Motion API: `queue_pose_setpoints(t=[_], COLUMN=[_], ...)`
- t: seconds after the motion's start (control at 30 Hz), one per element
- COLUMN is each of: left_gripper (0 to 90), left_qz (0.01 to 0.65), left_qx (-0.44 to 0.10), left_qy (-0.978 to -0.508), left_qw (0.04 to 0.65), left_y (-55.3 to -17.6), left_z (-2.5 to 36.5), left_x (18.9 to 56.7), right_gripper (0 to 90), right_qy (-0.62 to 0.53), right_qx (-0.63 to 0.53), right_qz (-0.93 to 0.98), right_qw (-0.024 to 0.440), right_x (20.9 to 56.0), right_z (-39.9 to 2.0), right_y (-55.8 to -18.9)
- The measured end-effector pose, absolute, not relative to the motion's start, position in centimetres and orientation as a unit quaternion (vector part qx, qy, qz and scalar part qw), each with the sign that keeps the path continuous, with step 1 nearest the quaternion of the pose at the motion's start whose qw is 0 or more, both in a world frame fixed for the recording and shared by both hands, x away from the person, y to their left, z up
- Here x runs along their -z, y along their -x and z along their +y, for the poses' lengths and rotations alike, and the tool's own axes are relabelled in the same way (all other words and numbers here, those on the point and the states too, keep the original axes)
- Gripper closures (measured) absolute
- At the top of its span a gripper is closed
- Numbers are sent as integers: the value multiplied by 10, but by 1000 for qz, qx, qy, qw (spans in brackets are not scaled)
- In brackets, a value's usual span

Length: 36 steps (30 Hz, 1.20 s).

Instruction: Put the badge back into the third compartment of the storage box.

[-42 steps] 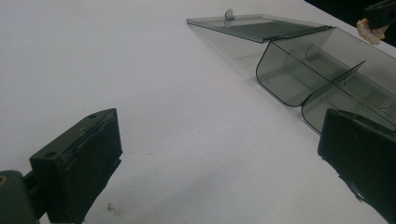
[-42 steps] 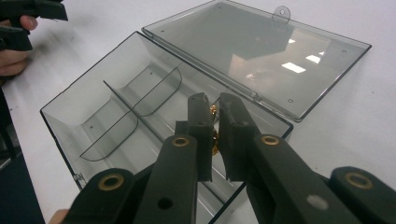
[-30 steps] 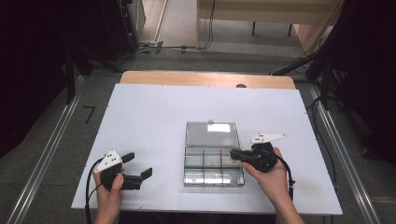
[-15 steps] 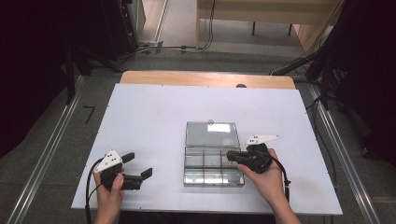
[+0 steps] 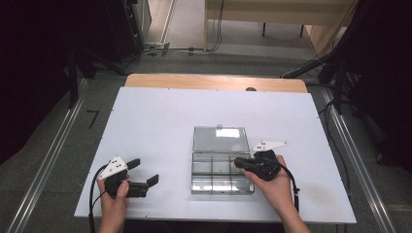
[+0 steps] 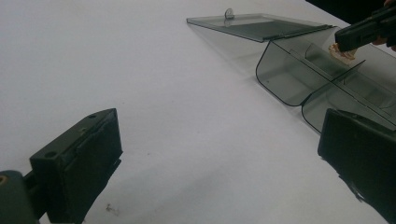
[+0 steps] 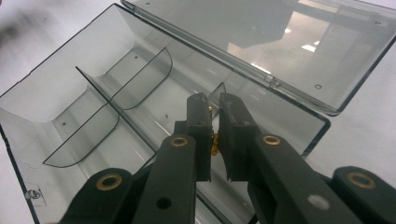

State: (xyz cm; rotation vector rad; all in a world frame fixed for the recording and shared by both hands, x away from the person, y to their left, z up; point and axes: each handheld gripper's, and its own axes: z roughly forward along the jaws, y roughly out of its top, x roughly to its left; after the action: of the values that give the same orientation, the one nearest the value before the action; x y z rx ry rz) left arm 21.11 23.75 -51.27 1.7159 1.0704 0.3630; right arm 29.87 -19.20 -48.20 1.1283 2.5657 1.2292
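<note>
Small gold piece (image 7: 215, 142) sits pinched between the nearly closed jaws of the right gripper (image 7: 214, 135), over the open clear box (image 5: 201, 171) on the white table (image 5: 155, 116); left gripper (image 5: 145, 171) rests apart, jaws wide

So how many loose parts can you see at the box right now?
1: a small gold piece pinched between the right gripper's jaws, over the far row of the open clear box. The gripper may hide others.
</note>
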Motion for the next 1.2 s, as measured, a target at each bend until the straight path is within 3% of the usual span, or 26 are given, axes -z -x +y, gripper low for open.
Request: queue_pose_setpoints(t=[0.27,0.53,0.7,1.07,1.2], left_gripper=[0,0,0,0,0], left_qz=[446,446,446,446,445], left_qx=[-151,-151,-151,-151,-149], left_qy=[-715,-715,-715,-714,-714], left_qw=[517,517,517,517,519], left_y=[-211,-211,-211,-210,-209], left_z=[238,238,238,238,238], left_x=[513,513,513,513,513], right_gripper=[793,709,634,372,328], right_qy=[-368,-369,-368,-364,-361], right_qx=[-405,-416,-422,-431,-439], right_qz=[836,830,827,826,823], right_qw=[39,36,36,26,13], right_x=[482,479,476,466,463], right_z=[-191,-194,-196,-195,-194], right_y=[-298,-298,-297,-301,-305])
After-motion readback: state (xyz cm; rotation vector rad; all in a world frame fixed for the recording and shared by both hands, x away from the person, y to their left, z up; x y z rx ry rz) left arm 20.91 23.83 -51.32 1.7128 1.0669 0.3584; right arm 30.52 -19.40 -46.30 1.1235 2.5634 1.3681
